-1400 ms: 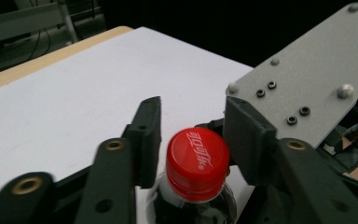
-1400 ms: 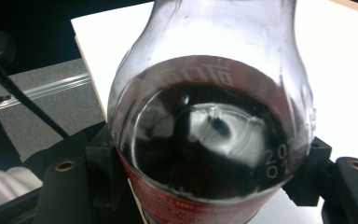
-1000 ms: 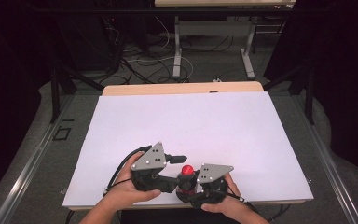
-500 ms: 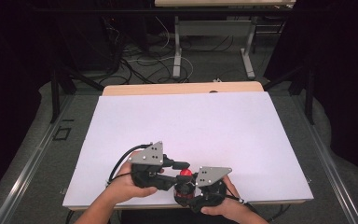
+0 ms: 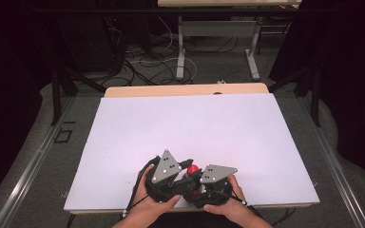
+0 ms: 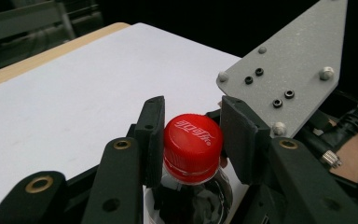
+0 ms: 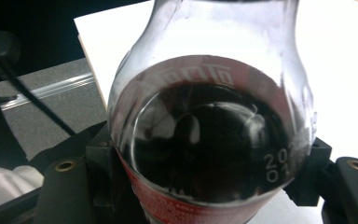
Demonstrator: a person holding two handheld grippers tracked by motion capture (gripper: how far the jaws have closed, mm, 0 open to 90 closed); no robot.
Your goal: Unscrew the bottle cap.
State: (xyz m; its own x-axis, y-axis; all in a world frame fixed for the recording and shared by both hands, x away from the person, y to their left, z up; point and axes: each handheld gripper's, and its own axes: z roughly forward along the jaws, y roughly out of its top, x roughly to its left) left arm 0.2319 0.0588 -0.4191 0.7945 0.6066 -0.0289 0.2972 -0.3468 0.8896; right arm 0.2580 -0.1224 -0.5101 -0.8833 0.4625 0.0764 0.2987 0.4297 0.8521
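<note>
- Bottle [image 7: 205, 140] of dark cola stands at the near edge of the bench [image 5: 185, 128], a little toward the middle of that edge, between the person's two hands.
- Right gripper [image 5: 211, 183] is clamped on the bottle's body: in the right gripper view its jaws press on the rounded shoulder from either side, just above the red label. My reading is that this hold is there to stop the bottle turning or tipping while the top is worked.
- Left gripper [image 6: 191, 140] sits at the red cap [image 6: 192, 142], higher up than the right one, so the two do not crowd each other on the same part of the bottle.
- In the left gripper view the left jaw lies against the side of the cap, while the right jaw stands just beside it with a thin gap; the jaws look nearly but not fully closed on the cap, so the grip is not firm yet.
- The cap is on and looks seated level on the neck, so I judge that unscrewing has not begun.
- Holding the work close to the near edge keeps both hands [image 5: 147, 209] low and close to the person, which suits a twisting move.
- The grey plate [image 6: 284, 70] of the right gripper shows just behind the cap, which tells how tightly the two tools are nested.
</note>
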